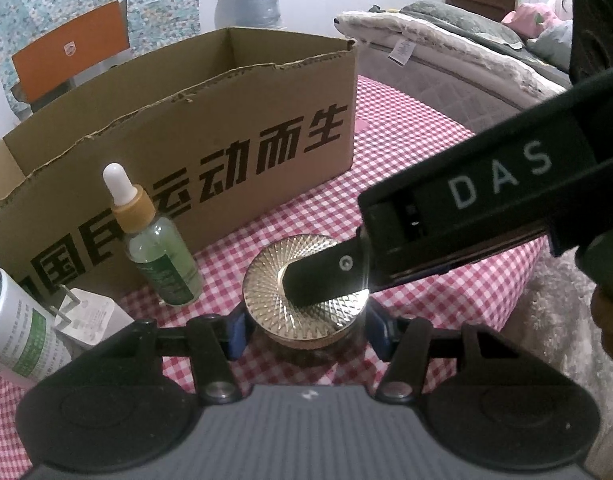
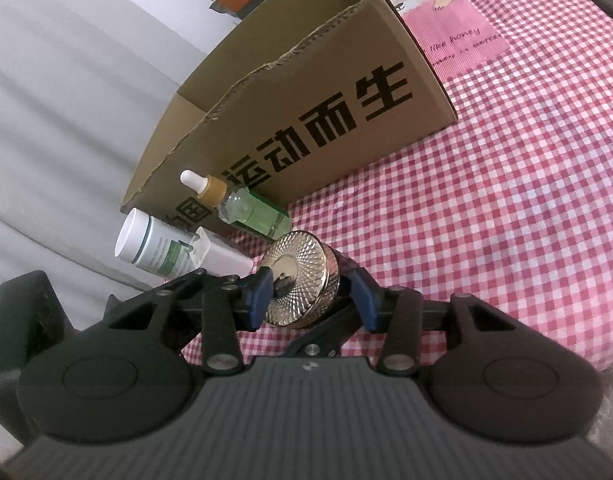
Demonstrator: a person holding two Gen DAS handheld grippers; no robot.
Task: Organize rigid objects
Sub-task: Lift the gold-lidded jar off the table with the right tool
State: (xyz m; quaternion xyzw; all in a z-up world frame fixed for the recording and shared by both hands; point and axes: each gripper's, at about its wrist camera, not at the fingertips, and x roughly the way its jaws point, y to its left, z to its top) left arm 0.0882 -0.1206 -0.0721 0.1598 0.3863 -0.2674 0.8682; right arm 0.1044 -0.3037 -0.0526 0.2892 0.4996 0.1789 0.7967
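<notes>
A small dark jar with a faceted gold lid [image 1: 266, 280] sits on the red-checked cloth [image 1: 406, 184]. My left gripper [image 1: 306, 336] has its blue pads pressed on the jar's body from both sides. From the right, a finger [image 1: 322, 276] of the right gripper lies across the top of the lid. In the right wrist view the gold lid [image 2: 302, 292] sits between the blue pads of my right gripper [image 2: 310, 300]. These jaws stand apart around it and I see no squeeze. Behind stands an open cardboard box [image 1: 226, 120] [image 2: 306, 100].
A green dropper bottle [image 1: 162, 256] [image 2: 254, 212], a white bottle [image 1: 14, 332] [image 2: 150, 248] and a white plug [image 1: 90, 316] stand left of the jar, before the box. A bed [image 1: 446, 52] lies at the back right and an orange chair [image 1: 70, 52] behind the box.
</notes>
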